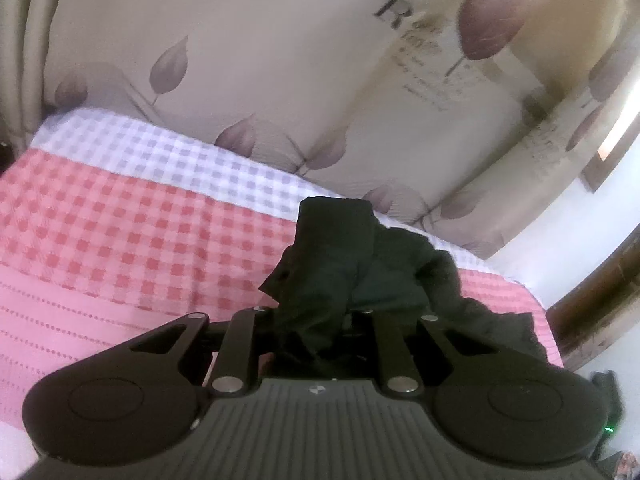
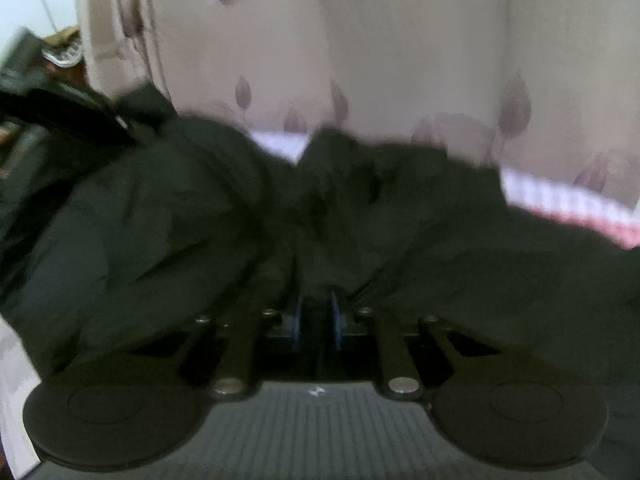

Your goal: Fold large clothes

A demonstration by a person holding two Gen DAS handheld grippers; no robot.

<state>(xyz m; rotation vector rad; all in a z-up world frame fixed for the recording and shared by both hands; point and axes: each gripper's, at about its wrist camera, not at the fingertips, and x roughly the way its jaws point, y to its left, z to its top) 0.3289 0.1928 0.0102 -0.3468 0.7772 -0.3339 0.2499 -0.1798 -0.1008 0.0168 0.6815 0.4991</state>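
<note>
A bed is covered by a pink-and-white checked bedspread [image 1: 120,240], backed by a leaf-printed curtain [image 1: 260,60]. A dark garment [image 1: 360,264] is bunched at its 3 o'clock edge, stretching toward 12 o'clock; open bedspread is left at 9 o'clock. Its fabric is clamped by the left gripper [image 1: 316,336] and the right gripper [image 2: 316,312].

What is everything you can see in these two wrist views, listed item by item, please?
Dark garment: one, black or very dark green, bunched on the bed, a fold of it standing up in the left gripper.
Checked bedspread: one, pink and white with a lilac-checked band, under the garment.
Leaf-print fabric: one, beige with mauve leaves and dark lettering, behind the bed.
Wooden trim: dark brown, right edge of the left wrist view.
Left gripper: one, black, shut on the garment.
Right gripper: one, black with blue pads, shut on the garment.
</note>
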